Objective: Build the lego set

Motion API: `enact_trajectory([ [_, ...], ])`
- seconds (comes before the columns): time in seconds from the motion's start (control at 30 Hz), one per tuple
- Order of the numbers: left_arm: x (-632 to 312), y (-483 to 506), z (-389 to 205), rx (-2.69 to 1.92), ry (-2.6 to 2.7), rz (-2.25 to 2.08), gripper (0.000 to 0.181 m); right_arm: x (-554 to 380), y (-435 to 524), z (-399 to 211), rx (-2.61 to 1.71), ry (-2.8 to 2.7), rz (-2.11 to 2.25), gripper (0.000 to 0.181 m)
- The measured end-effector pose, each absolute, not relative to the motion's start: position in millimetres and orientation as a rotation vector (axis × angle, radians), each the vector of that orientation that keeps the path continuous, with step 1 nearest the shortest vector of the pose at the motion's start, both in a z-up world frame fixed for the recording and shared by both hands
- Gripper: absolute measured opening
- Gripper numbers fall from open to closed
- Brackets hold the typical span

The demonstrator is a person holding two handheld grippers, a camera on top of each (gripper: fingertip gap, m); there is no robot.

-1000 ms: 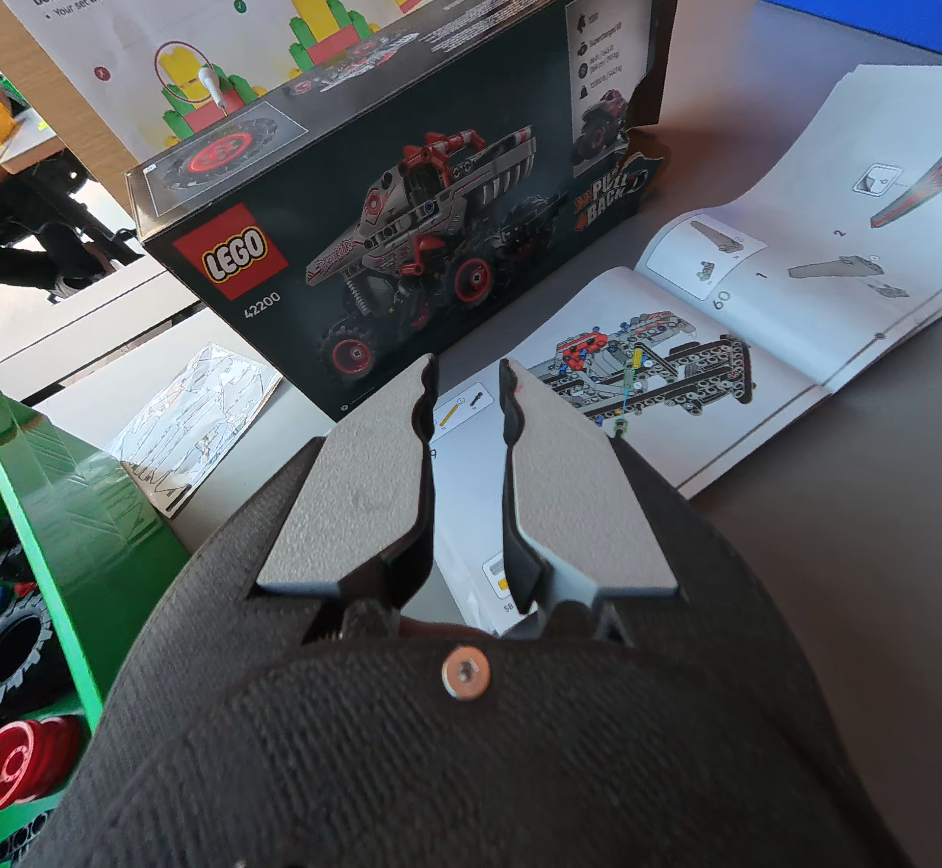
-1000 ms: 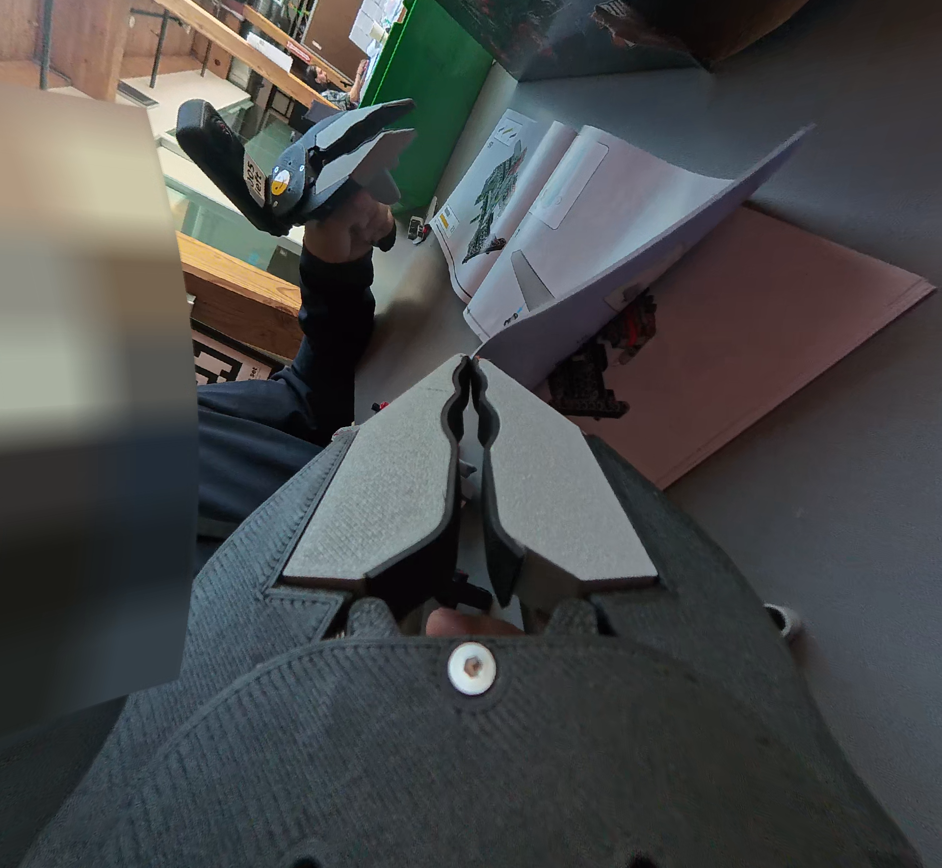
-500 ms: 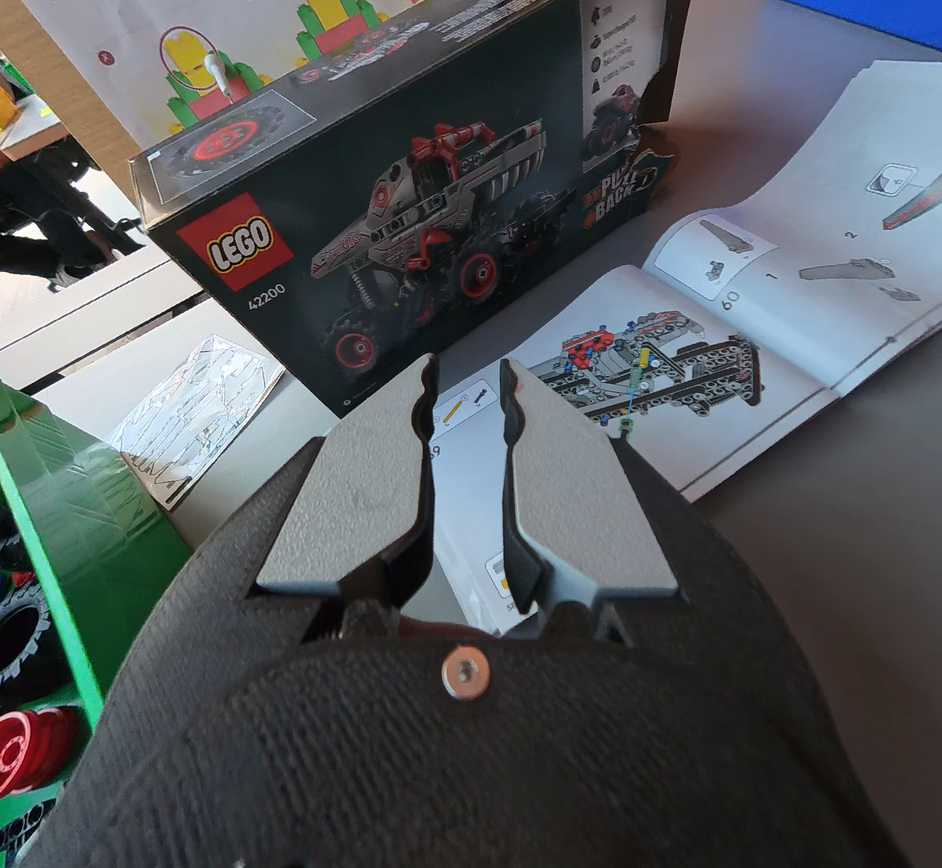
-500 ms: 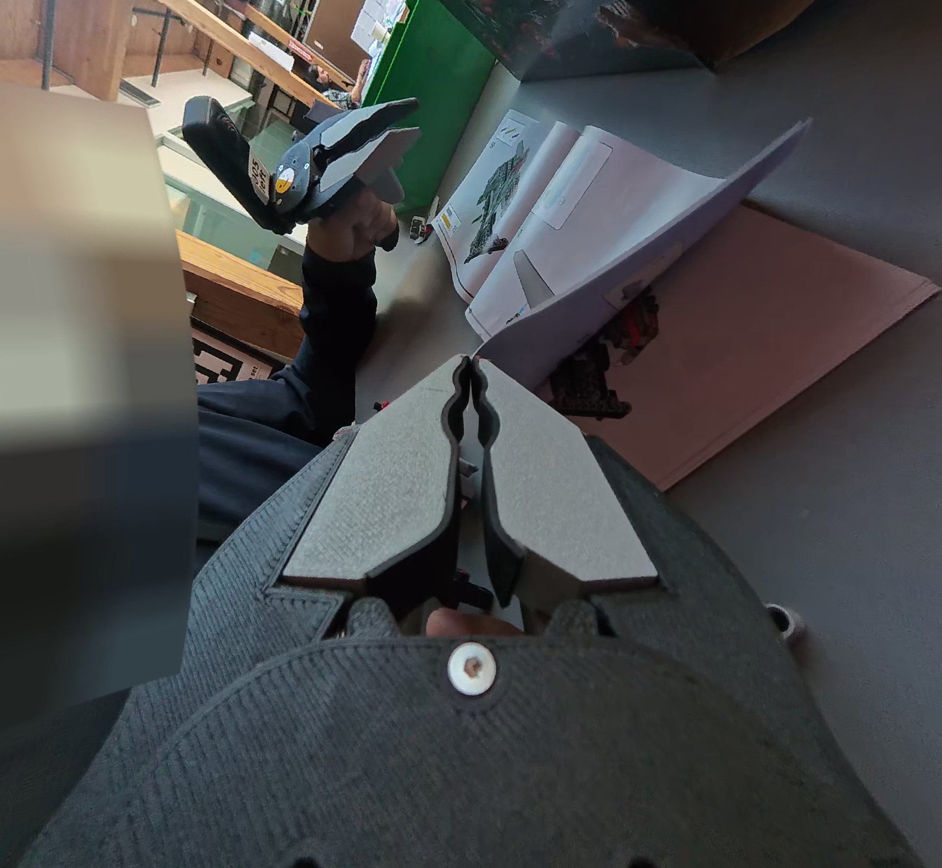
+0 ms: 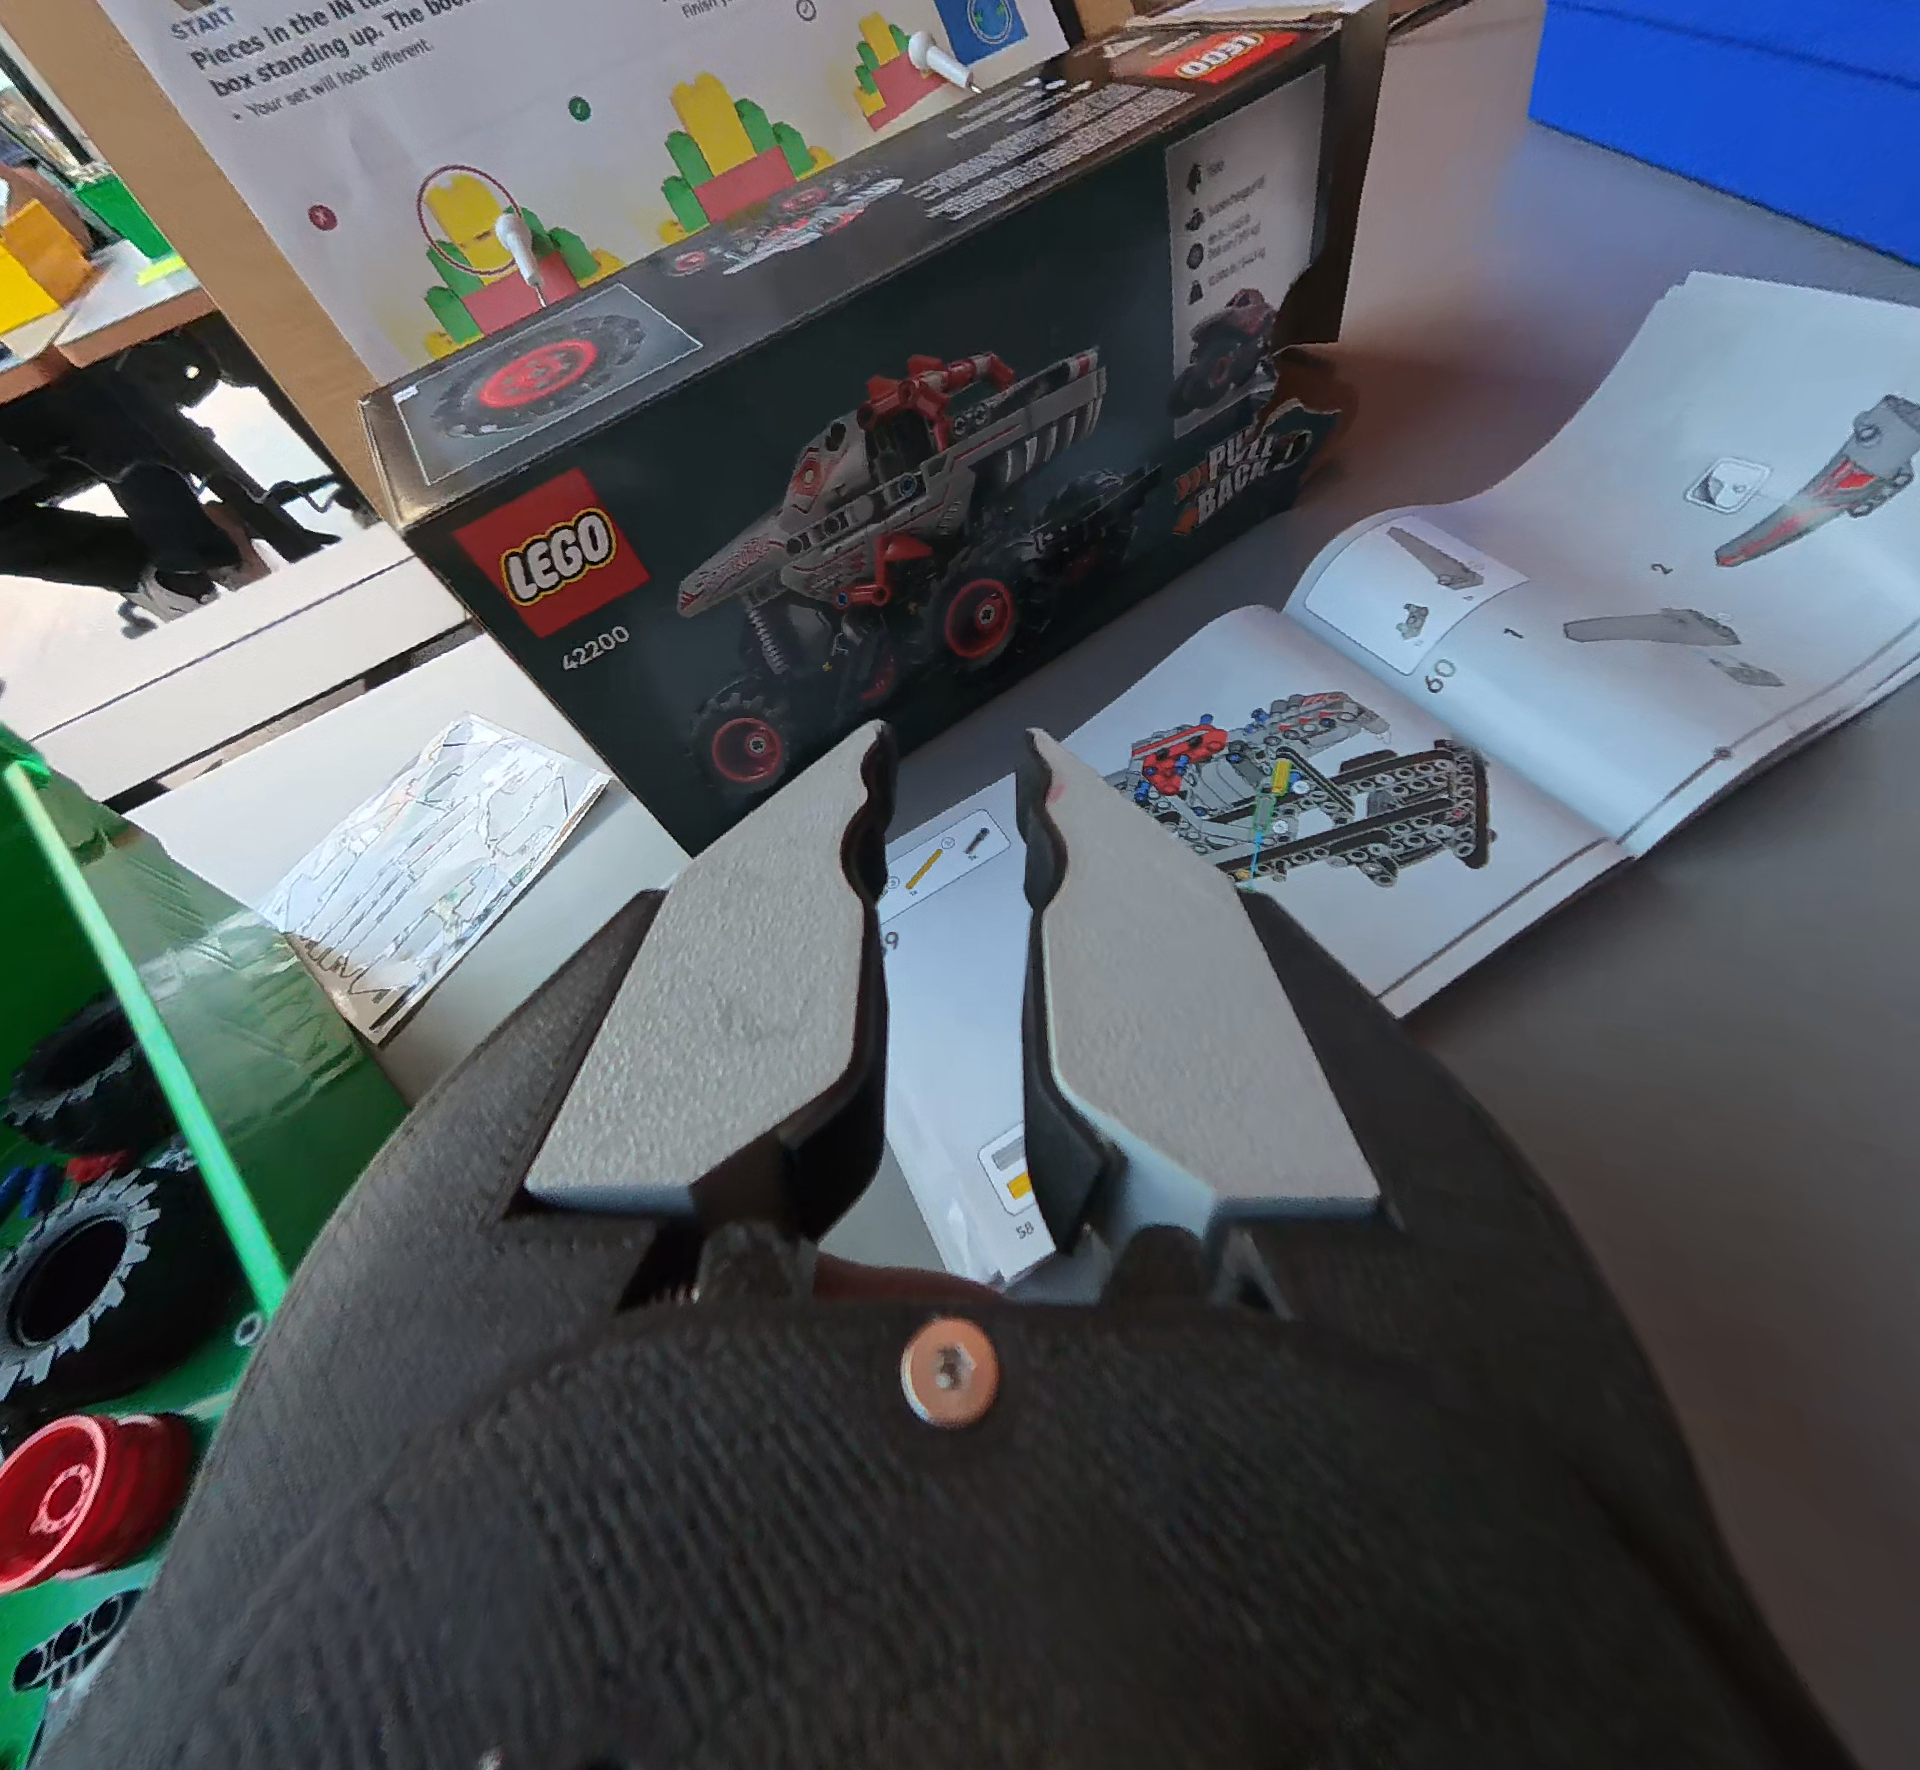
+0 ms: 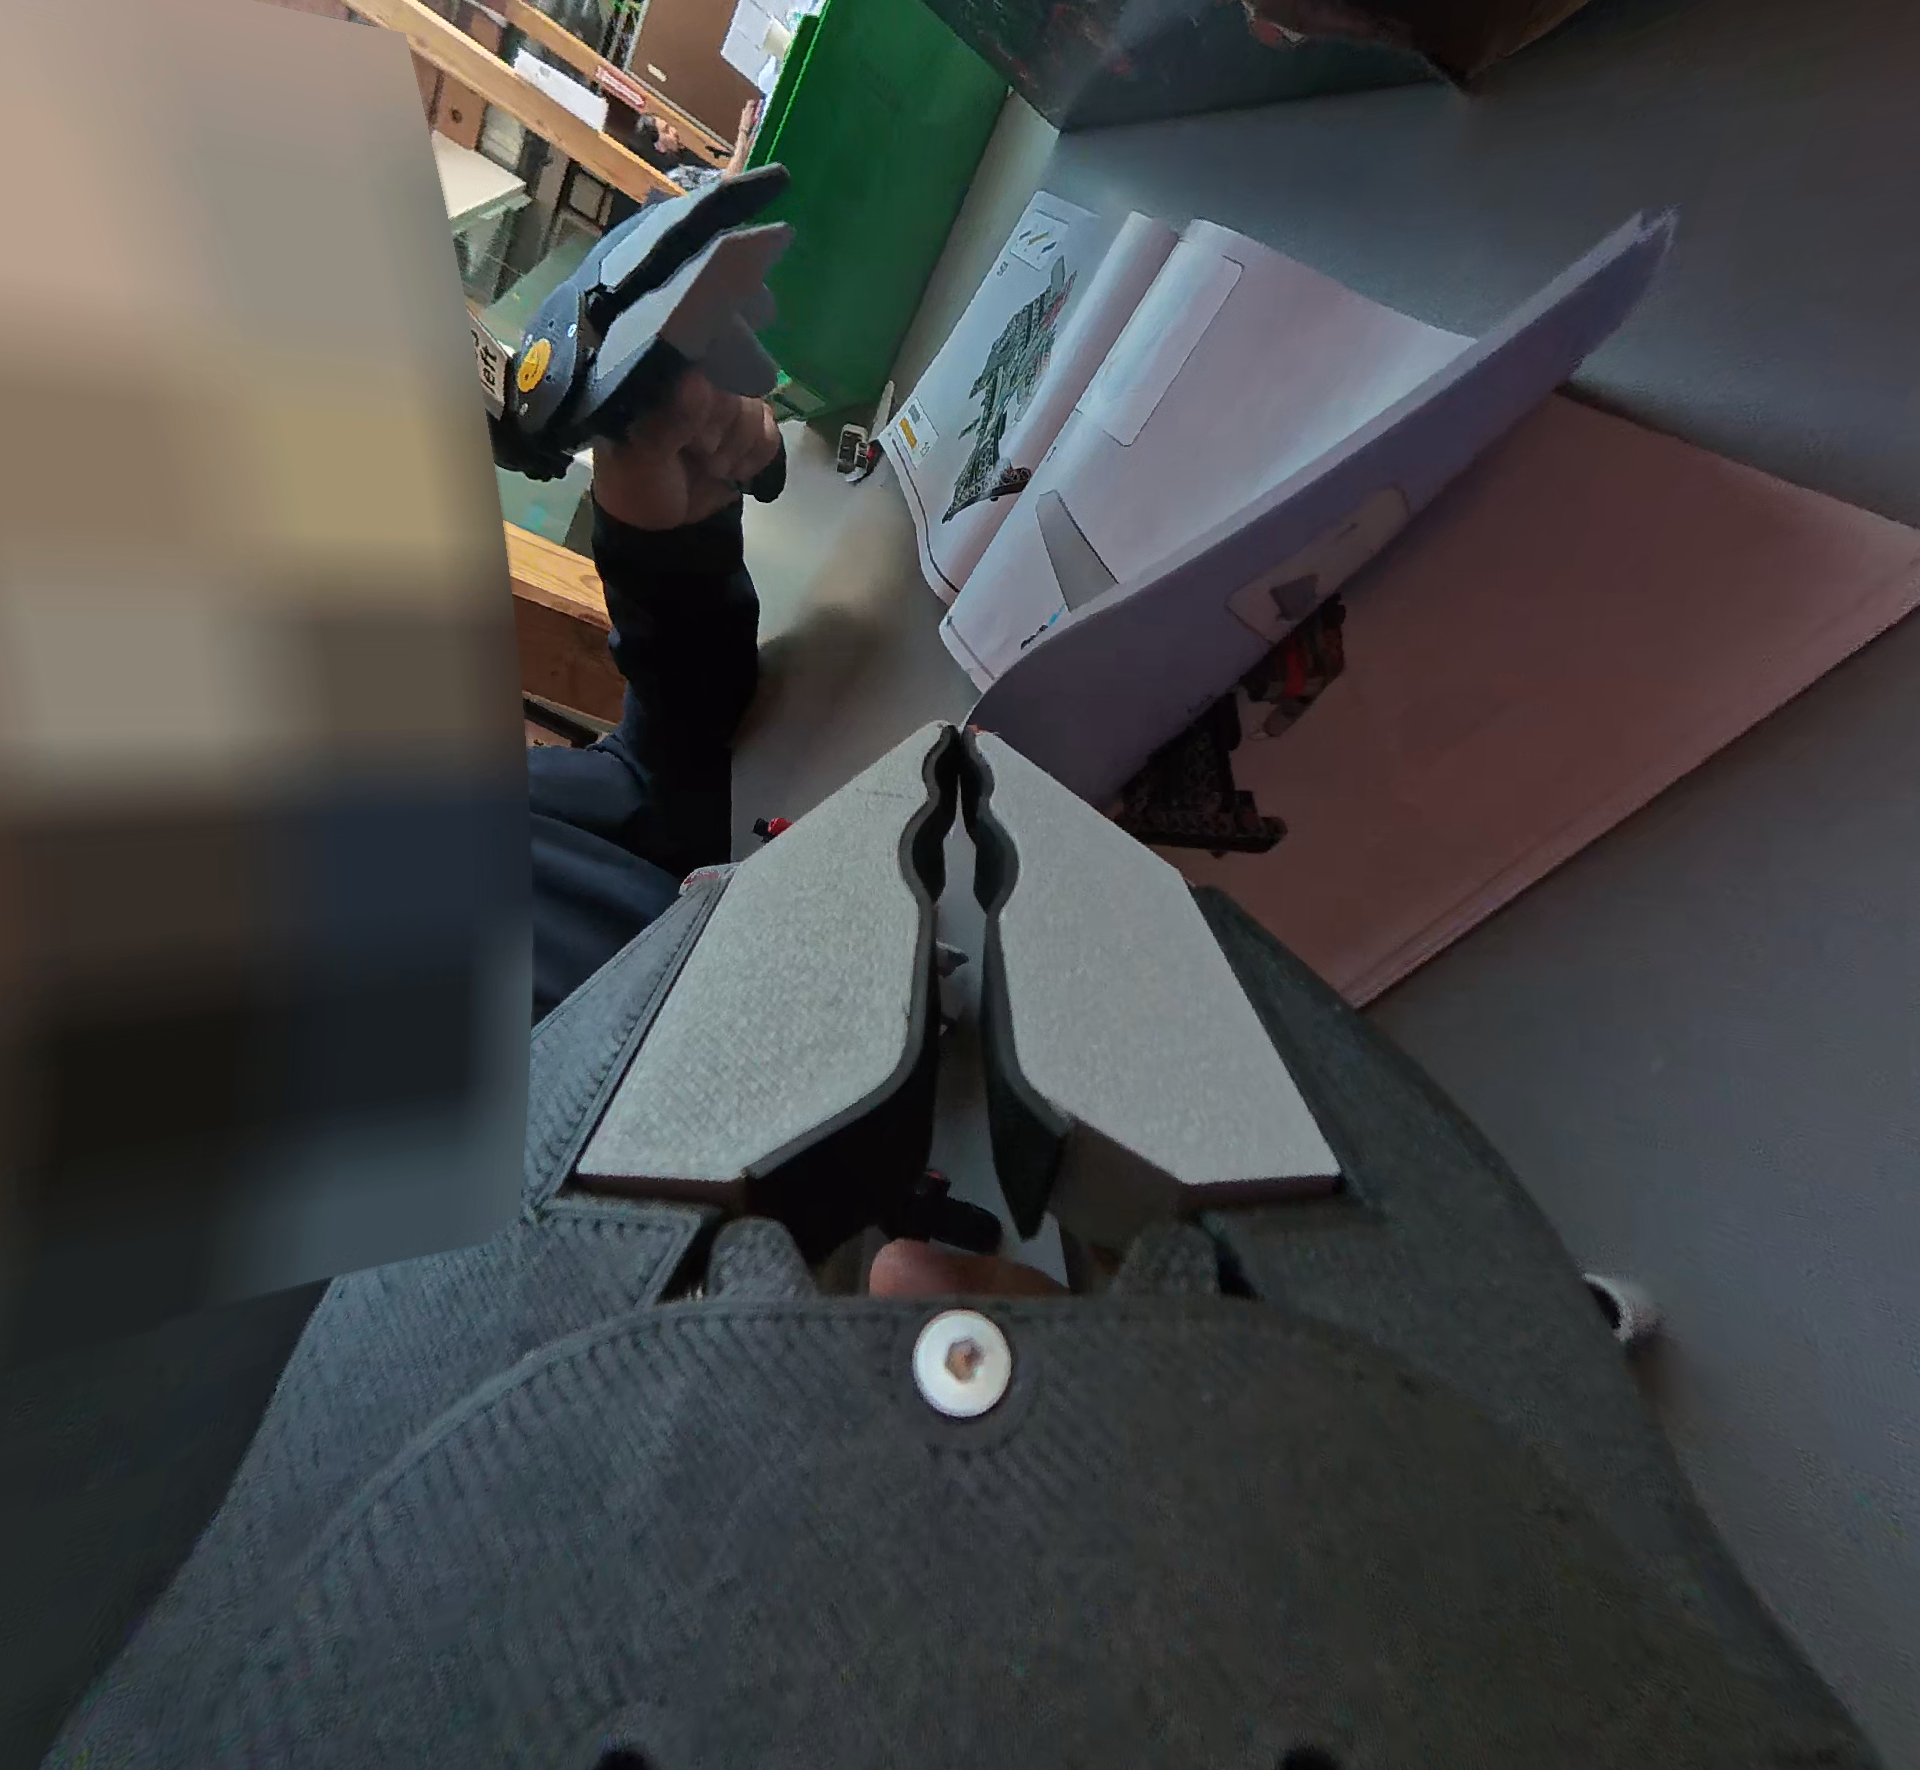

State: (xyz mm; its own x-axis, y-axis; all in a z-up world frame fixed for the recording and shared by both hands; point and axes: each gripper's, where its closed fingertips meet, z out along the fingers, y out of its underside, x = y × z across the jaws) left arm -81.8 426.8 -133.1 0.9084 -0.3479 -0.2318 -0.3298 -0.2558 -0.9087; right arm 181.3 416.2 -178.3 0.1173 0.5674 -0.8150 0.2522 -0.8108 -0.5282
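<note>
My left gripper (image 5: 958, 764) is open and empty, held above the open instruction booklet (image 5: 1382, 785); it also shows in the right wrist view (image 6: 774, 214), raised in a hand. The set's dark box (image 5: 883, 473) stands behind the booklet. My right gripper (image 6: 961, 749) is shut, fingertips together, low over the table near the booklet's lifted page (image 6: 1299, 494). The partly built dark and red model (image 6: 1205, 785) lies under that page on a pink mat (image 6: 1558, 681). Small dark bits show through the gap near the right fingers' base; I cannot tell whether they are held.
A green bin (image 5: 239, 1014) on the left holds black tyres (image 5: 62, 1294) and a red wheel hub (image 5: 73, 1492). A sticker sheet (image 5: 436, 868) lies beside it. A blue bin (image 5: 1745, 6) stands at the back right. A poster (image 5: 499, 79) stands behind the box. Some 25 cm of space lies between my two pairs of fingers.
The left gripper has tilted and risen a little, so the box and booklet sit lower in its view. The right gripper has stayed shut and nearly still.
</note>
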Motion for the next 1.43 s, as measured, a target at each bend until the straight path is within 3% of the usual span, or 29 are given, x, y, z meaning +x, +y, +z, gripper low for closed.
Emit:
enact_trajectory([
  [1.43, -79.3, 434.6, -159.9, -1.926, 0.579, 0.086, 0.023, 176.9, 408.4, -171.3, -2.105, -0.837, 1.770, 0.000],
])
